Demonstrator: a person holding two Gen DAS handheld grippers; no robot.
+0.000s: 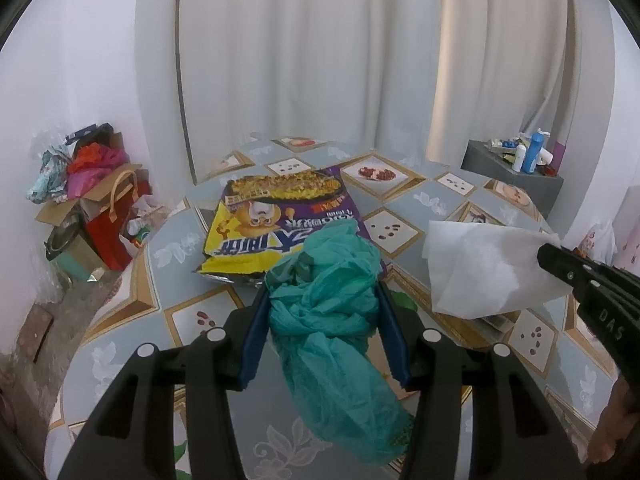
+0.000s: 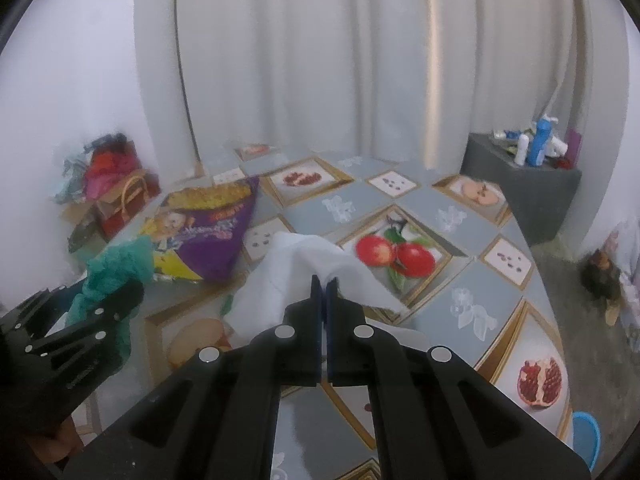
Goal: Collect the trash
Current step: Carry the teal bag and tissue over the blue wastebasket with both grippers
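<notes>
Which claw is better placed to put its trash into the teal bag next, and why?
The right claw: it is shut on the white tissue, lifted off the table beside the teal bag. The left claw is occupied gripping that bag, so it probably should just hold it.

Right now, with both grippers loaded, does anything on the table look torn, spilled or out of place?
Only the snack bag stands out: it lies flat on the table, its near edge ragged, apparently torn open. No spill shows. The left gripper grips the teal plastic bag; the right gripper pinches the white tissue.
</notes>
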